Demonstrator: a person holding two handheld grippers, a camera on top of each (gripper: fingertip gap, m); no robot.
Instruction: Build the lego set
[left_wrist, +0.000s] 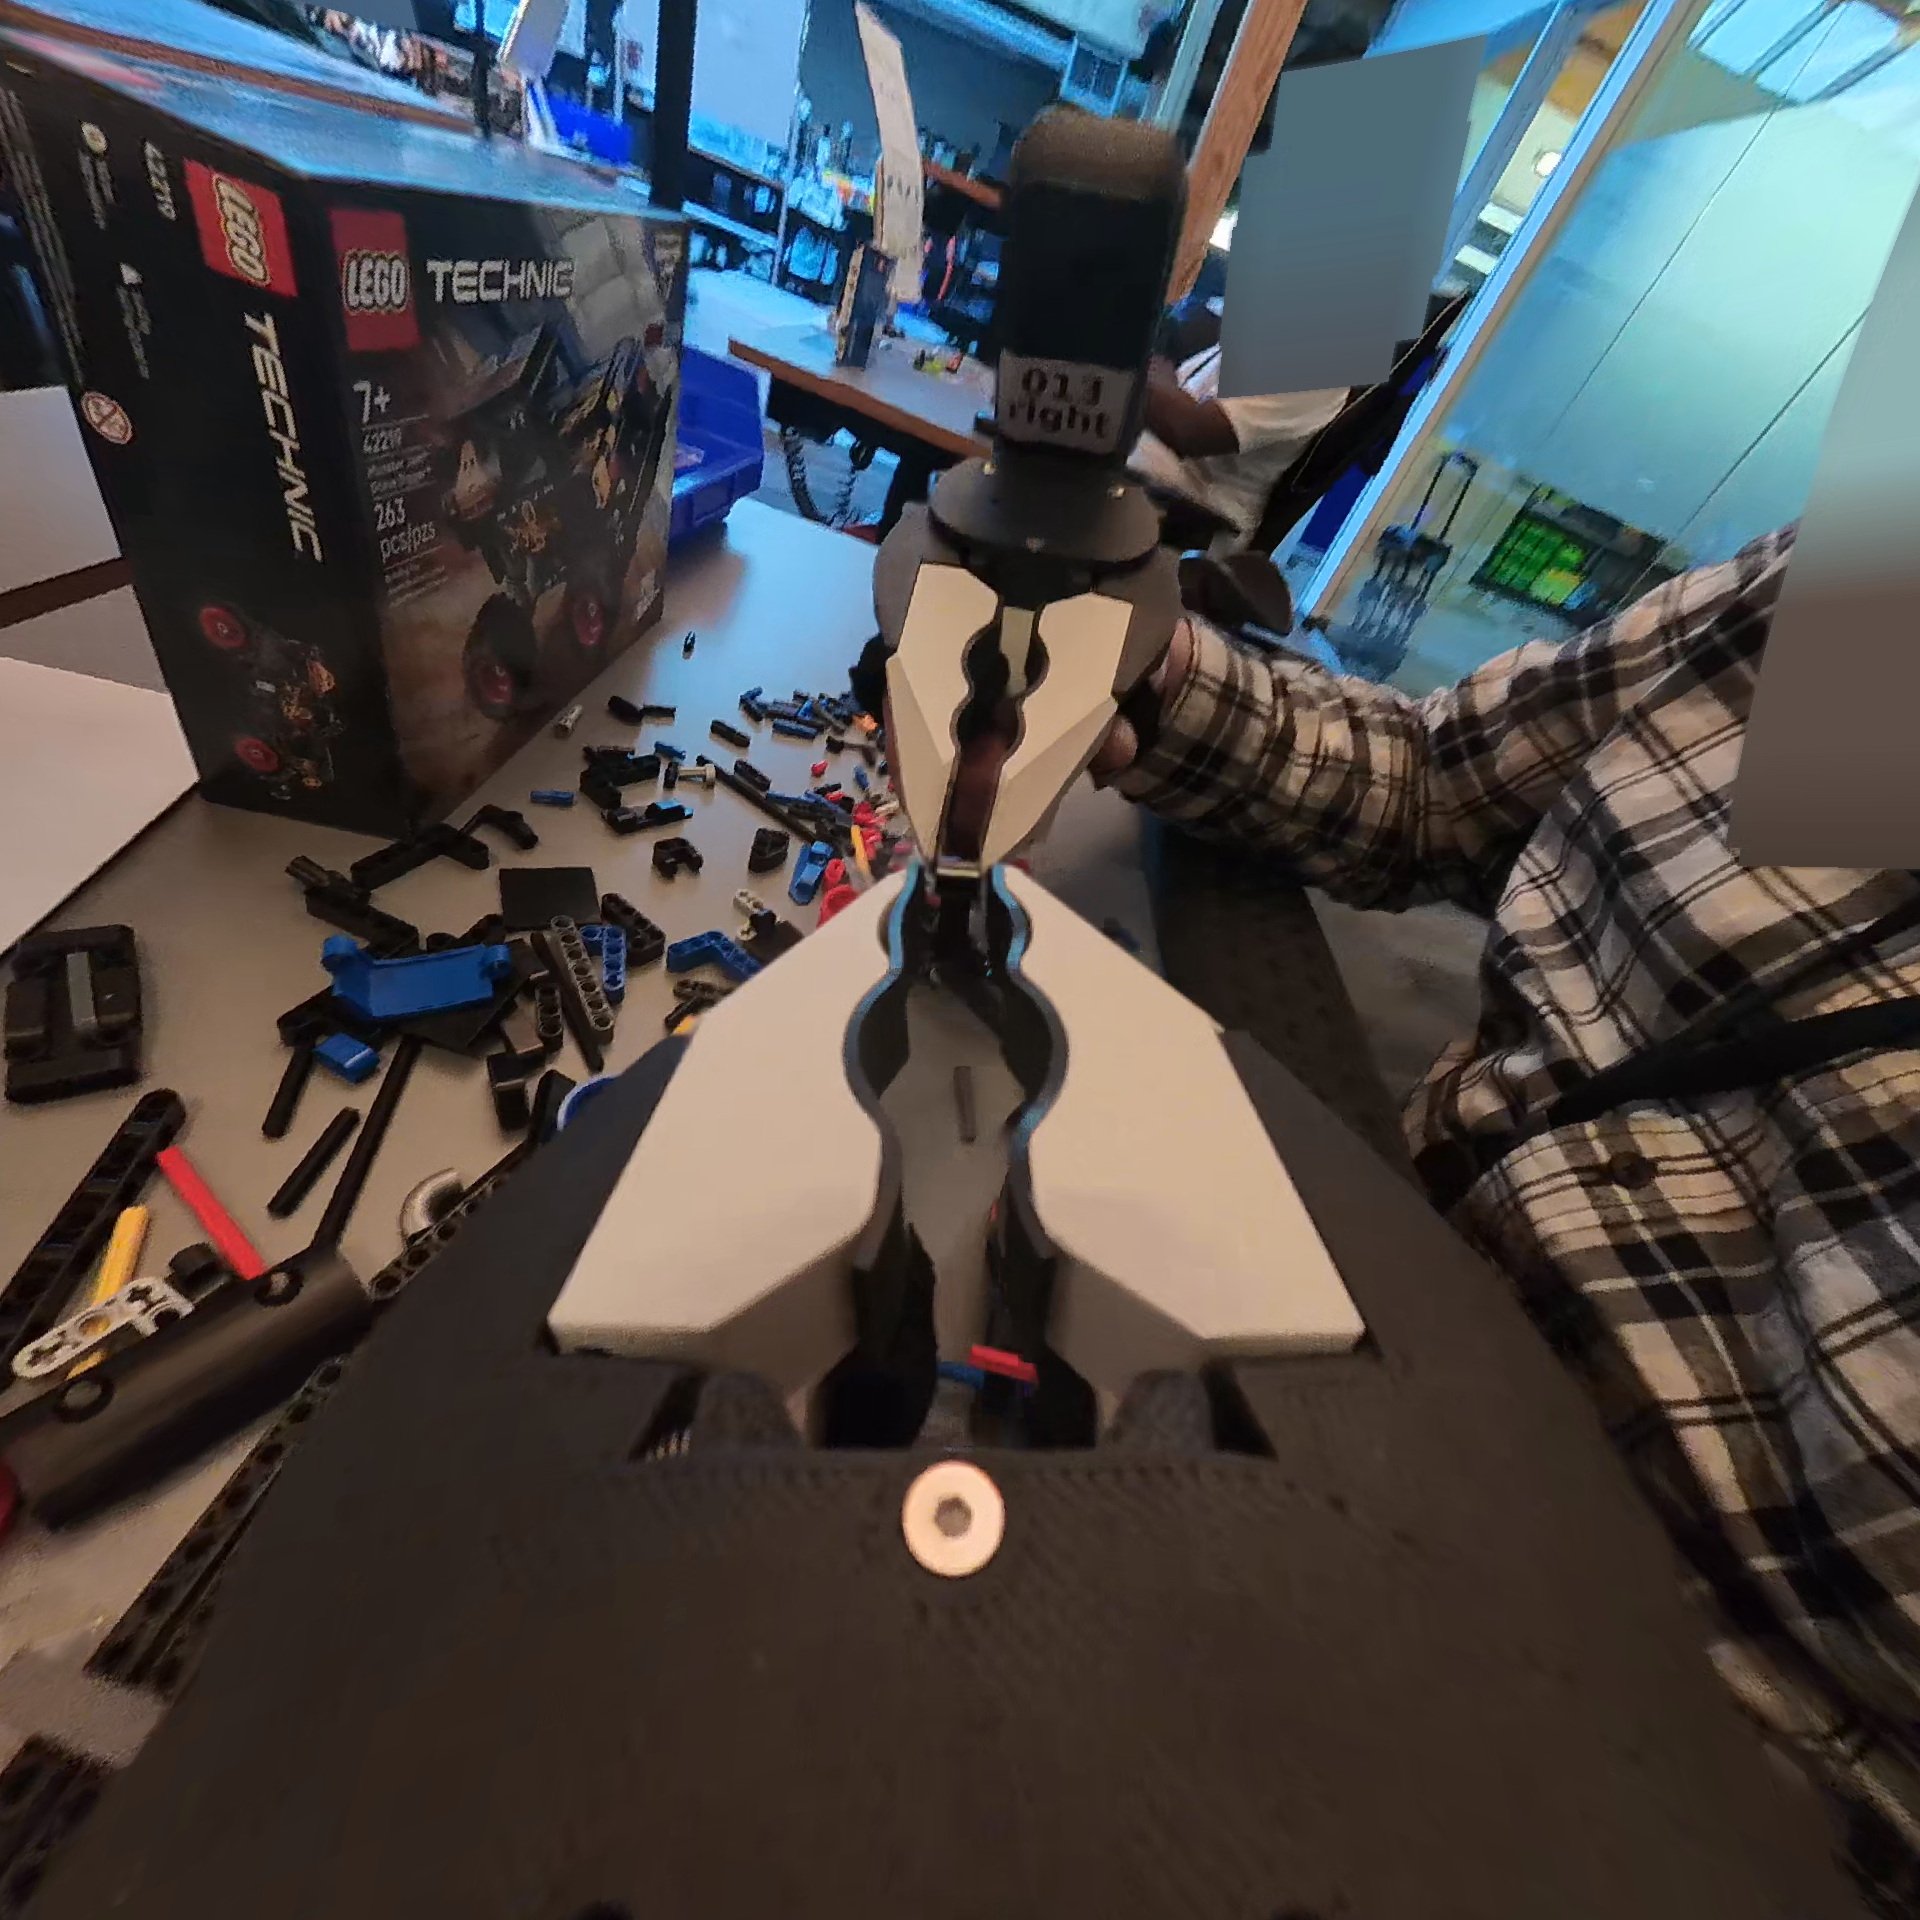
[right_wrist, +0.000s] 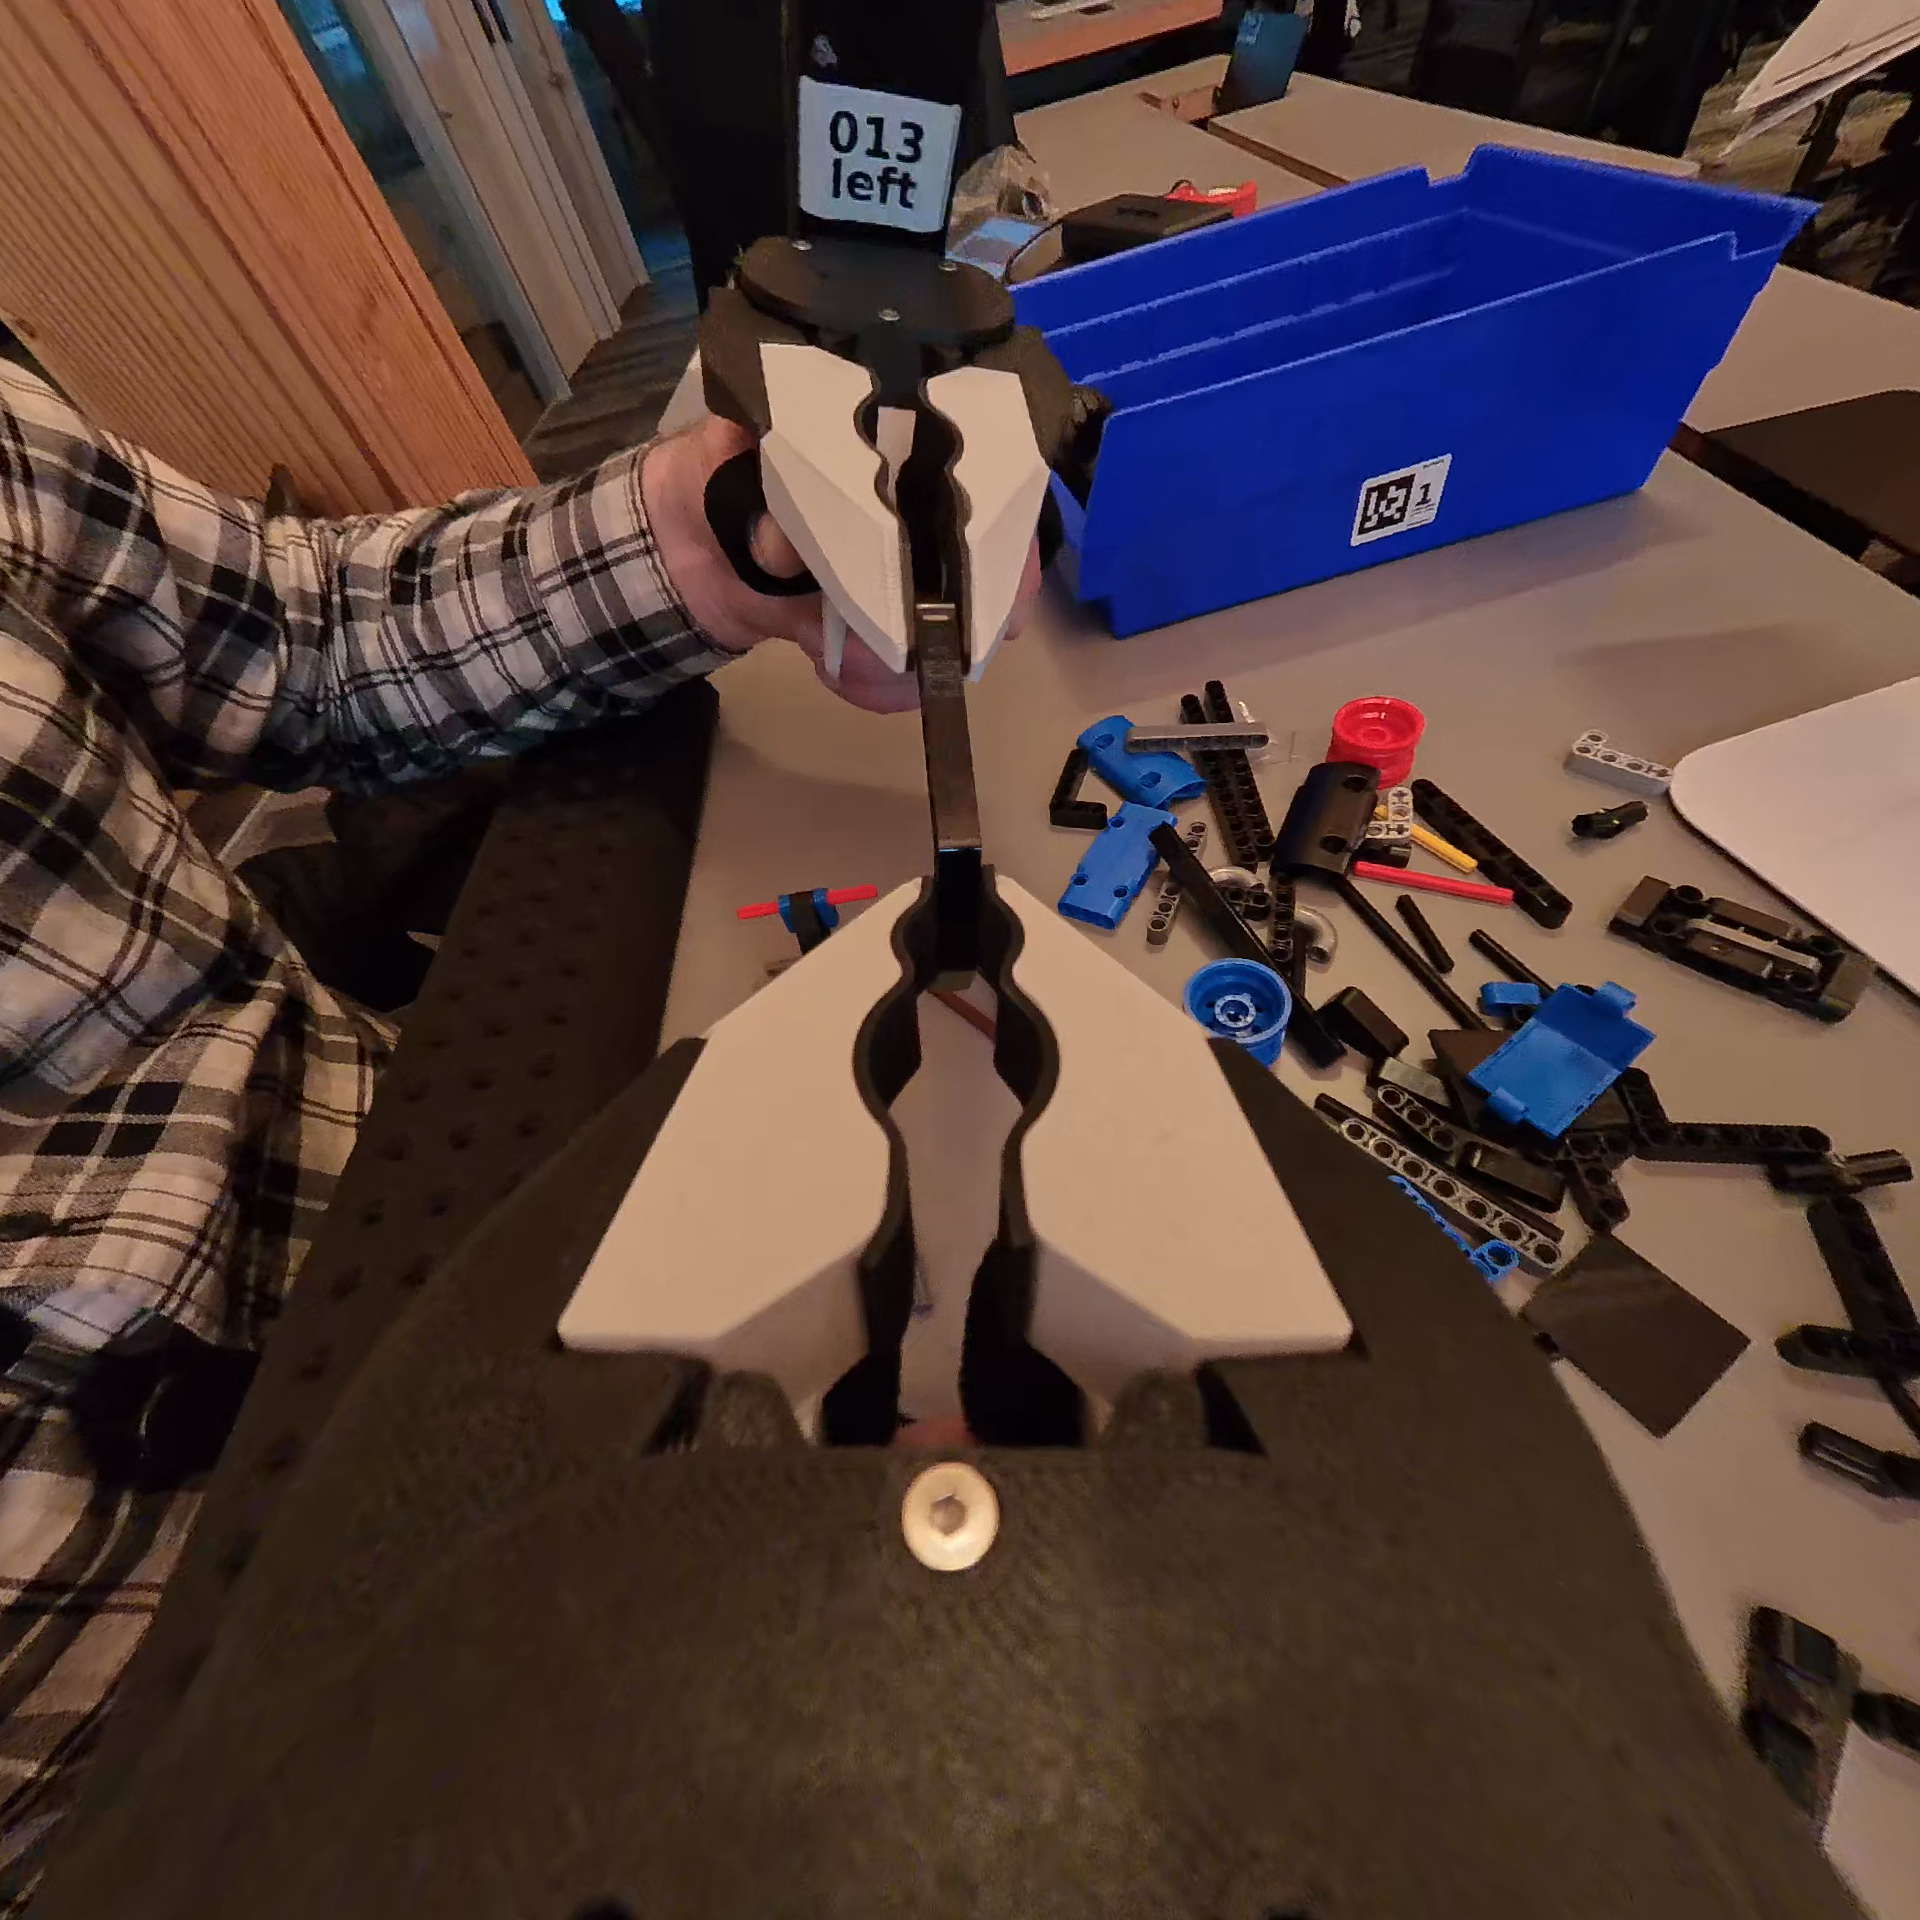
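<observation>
A long black beam (right_wrist: 951, 769) is held in the air between both grippers, above the near edge of the grey table (right_wrist: 1455, 665). My right gripper (right_wrist: 956, 883) is shut on its near end. My left gripper (right_wrist: 935, 649) faces it and is shut on the far end. In the left wrist view my left gripper (left_wrist: 951, 883) and the right gripper (left_wrist: 961, 847) meet tip to tip, and only a short dark part of the beam (left_wrist: 954, 881) shows between them. Loose black, blue and red pieces (left_wrist: 623, 935) lie on the table.
The set's box (left_wrist: 395, 499) stands at the back left. A blue bin (right_wrist: 1403, 395) stands behind the pieces (right_wrist: 1455, 987). A red wheel (right_wrist: 1377, 732), a blue wheel (right_wrist: 1236, 1008) and a red axle with a blue part (right_wrist: 805, 906) lie nearby. A white sheet (right_wrist: 1818, 810) lies at the right. A plaid sleeve (left_wrist: 1558, 831) is close by. The gap from one gripper's tips to the other's is roughly 4 cm.
</observation>
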